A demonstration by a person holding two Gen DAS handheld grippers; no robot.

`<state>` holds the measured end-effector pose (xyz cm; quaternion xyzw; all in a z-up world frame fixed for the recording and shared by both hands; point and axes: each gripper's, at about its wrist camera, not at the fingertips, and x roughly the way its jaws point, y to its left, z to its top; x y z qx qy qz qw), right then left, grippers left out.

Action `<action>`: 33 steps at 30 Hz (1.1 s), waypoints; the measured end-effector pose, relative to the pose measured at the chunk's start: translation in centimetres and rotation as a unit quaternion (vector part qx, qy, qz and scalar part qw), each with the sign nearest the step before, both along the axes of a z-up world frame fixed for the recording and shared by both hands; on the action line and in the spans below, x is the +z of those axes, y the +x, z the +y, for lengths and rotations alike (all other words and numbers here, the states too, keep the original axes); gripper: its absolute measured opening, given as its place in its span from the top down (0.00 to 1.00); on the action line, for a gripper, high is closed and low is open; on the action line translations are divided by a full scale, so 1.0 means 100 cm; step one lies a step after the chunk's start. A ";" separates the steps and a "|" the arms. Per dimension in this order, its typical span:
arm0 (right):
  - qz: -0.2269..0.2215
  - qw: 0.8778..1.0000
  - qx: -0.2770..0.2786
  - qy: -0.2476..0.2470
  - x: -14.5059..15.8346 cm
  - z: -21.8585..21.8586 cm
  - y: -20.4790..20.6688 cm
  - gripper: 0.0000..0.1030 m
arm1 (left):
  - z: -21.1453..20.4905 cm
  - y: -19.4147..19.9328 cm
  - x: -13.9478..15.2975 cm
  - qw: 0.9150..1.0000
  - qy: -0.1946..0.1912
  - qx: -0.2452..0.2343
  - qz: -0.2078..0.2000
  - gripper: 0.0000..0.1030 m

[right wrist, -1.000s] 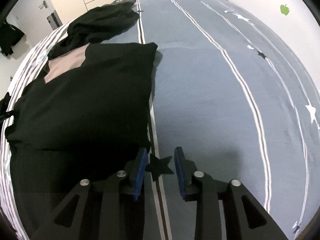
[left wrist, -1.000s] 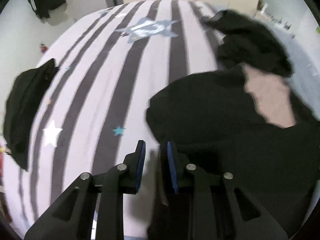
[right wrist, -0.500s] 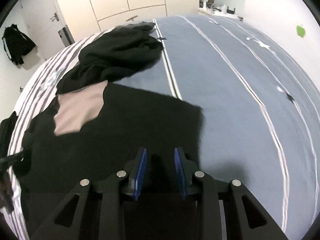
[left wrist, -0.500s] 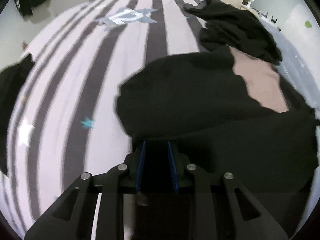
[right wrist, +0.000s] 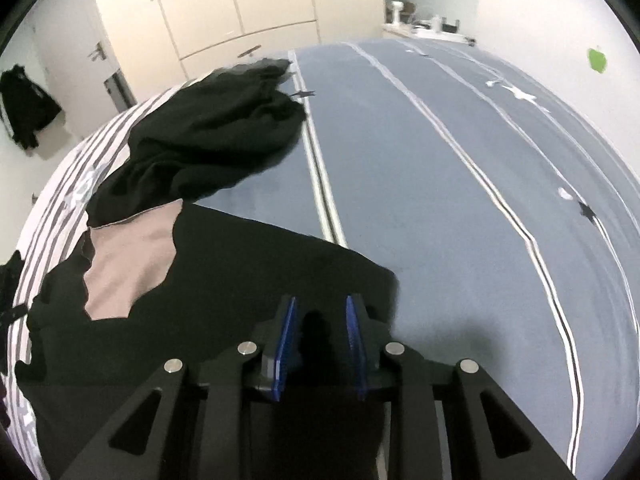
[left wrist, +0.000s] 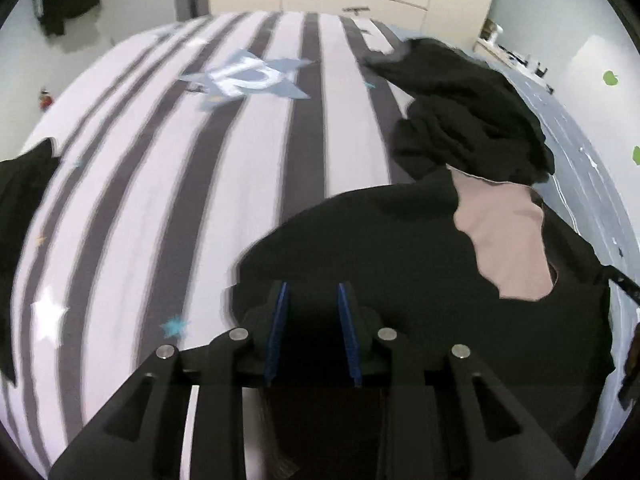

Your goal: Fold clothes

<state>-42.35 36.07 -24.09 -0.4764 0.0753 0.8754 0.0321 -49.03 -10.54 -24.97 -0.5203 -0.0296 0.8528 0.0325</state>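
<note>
A black garment [left wrist: 400, 260] with a beige patch [left wrist: 508, 240] lies spread on the bed, seen again in the right wrist view [right wrist: 240, 280] with its beige patch [right wrist: 128, 264]. My left gripper [left wrist: 312, 292] hangs over the garment's near left part. Its jaws are opening a little, black cloth fills the gap, and I see no pinch. My right gripper [right wrist: 320, 308] stands over the near right corner. Its jaws are slightly apart with a dark shadow between them, and nothing is gripped.
A crumpled black pile [left wrist: 468, 120] lies beyond the garment, also [right wrist: 208, 136]. Another dark garment [left wrist: 20, 220] sits at the bed's left edge. The cover is striped [left wrist: 160, 200] on the left and blue [right wrist: 440, 200] on the right. Wardrobe doors [right wrist: 240, 0] stand behind.
The left gripper slid right from the garment's left edge onto the cloth. The right gripper slid left from the blue cover onto the garment's right corner. Both gaps stay narrow.
</note>
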 end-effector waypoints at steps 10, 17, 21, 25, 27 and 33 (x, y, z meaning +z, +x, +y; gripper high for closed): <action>-0.034 0.998 -0.050 0.027 -0.030 0.035 -0.035 0.82 | -0.011 -0.053 -0.031 0.999 -0.036 0.035 -0.015 0.63; -0.011 0.999 -0.038 0.022 -0.008 0.045 -0.011 0.79 | -0.031 -0.016 0.008 0.997 0.038 0.072 0.016 0.38; -0.010 1.000 -0.022 0.013 0.001 0.039 0.032 0.76 | -0.046 0.023 0.025 0.994 0.067 0.083 0.011 0.23; -0.022 1.000 -0.011 0.004 0.003 0.036 0.084 0.73 | -0.077 0.055 0.027 0.988 0.085 0.127 0.006 0.23; -0.040 0.999 -0.005 -0.002 -0.002 0.035 0.109 0.73 | -0.097 0.070 0.024 0.981 0.096 0.168 -0.006 0.23; -0.082 0.996 0.027 -0.008 -0.016 0.032 0.177 0.73 | -0.090 0.172 0.042 0.993 0.017 0.117 0.021 0.23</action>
